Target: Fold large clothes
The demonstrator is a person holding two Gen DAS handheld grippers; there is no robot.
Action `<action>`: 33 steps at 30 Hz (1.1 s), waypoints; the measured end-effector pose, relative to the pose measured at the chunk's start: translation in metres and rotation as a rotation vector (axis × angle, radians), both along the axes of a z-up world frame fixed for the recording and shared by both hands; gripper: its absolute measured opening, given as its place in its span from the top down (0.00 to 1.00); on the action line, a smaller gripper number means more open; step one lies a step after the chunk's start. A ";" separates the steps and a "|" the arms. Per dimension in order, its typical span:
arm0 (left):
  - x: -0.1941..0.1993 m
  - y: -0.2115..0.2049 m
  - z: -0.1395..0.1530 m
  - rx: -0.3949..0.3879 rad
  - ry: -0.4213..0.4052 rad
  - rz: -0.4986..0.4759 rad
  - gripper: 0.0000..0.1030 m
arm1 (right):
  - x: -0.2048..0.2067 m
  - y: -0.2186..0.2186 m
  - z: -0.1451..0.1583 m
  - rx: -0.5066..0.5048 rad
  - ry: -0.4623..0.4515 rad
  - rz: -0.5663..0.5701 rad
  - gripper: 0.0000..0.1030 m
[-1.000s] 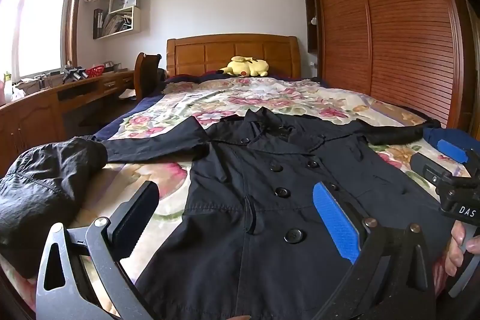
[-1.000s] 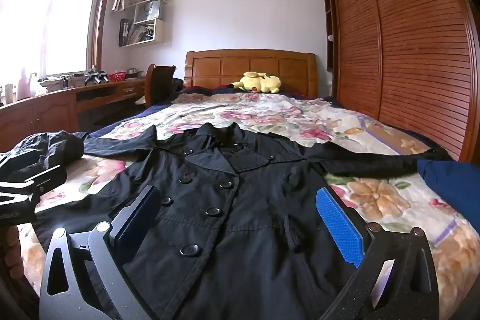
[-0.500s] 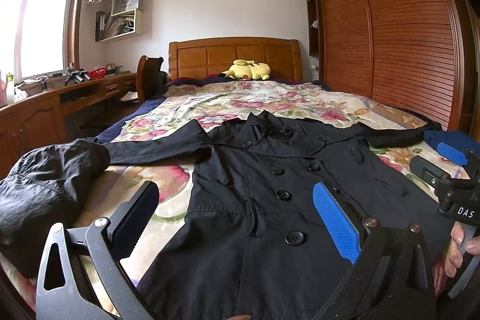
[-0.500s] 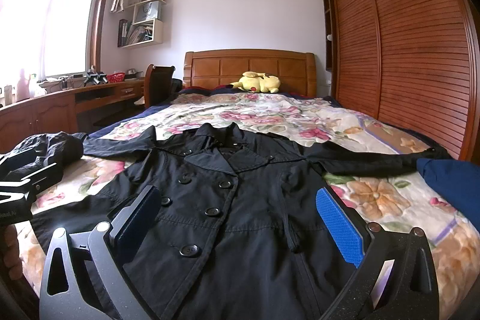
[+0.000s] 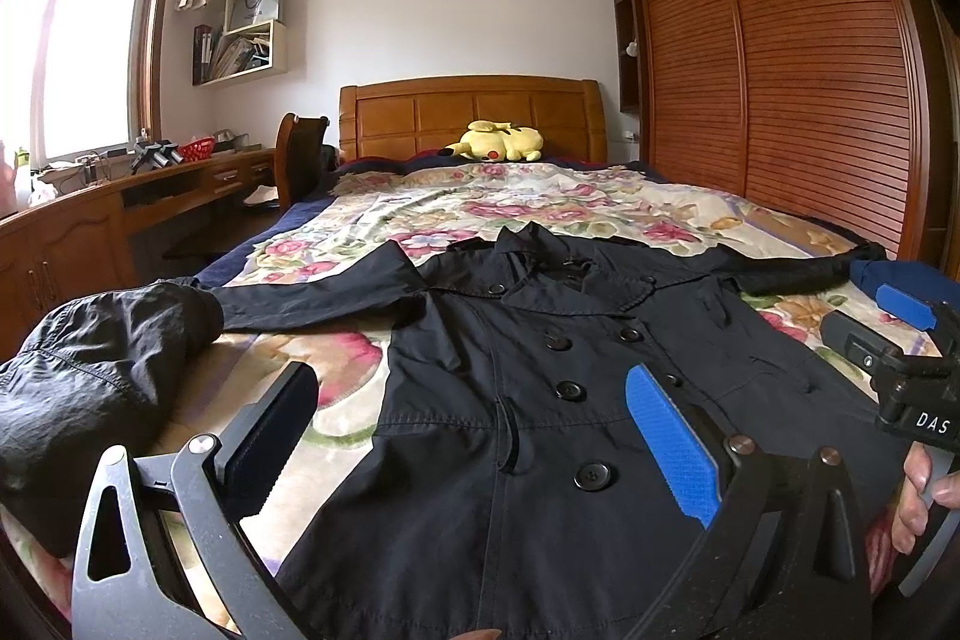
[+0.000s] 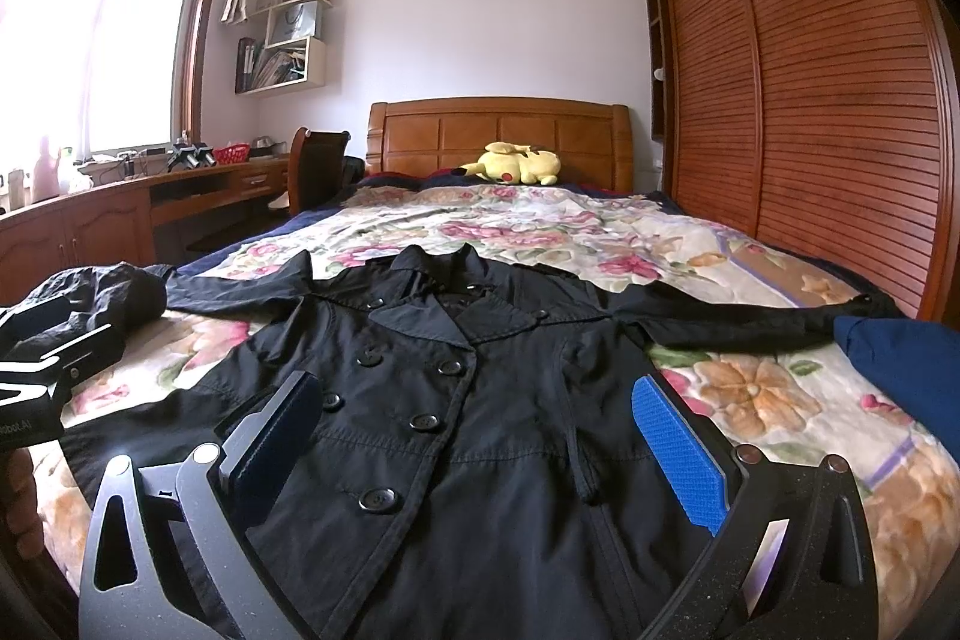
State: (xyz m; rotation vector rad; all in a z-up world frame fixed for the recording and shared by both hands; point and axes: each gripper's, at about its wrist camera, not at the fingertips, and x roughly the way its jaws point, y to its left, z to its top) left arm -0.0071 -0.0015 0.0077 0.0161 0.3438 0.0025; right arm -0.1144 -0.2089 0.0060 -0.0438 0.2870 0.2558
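A black double-breasted coat (image 5: 540,370) lies flat and face up on the floral bedspread (image 5: 510,202), sleeves spread to both sides. It also shows in the right wrist view (image 6: 456,400). My left gripper (image 5: 474,418) is open and empty above the coat's lower left part. My right gripper (image 6: 480,424) is open and empty above the coat's lower middle. The right gripper also shows at the right edge of the left wrist view (image 5: 900,340); the left gripper shows at the left edge of the right wrist view (image 6: 36,370).
A second black garment (image 5: 90,388) is bunched at the bed's left edge. A folded blue item (image 6: 900,370) lies at the right edge. A yellow plush toy (image 5: 498,142) rests by the headboard. A wooden desk (image 5: 90,220) stands left, a slatted wardrobe (image 5: 780,70) right.
Both wrist views have tilted upward a little, so the coat sits lower in frame. Both grippers stay open and the coat has not moved.
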 end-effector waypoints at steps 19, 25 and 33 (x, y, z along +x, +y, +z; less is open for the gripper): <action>-0.001 0.002 0.000 0.001 -0.003 0.000 0.00 | 0.000 -0.001 -0.001 0.006 0.002 -0.002 0.00; -0.001 0.002 0.000 0.002 -0.004 0.000 0.00 | 0.000 -0.001 -0.001 0.006 0.001 -0.002 0.00; -0.002 0.002 0.000 0.002 -0.004 0.000 0.00 | 0.000 -0.001 -0.001 0.007 0.001 -0.003 0.00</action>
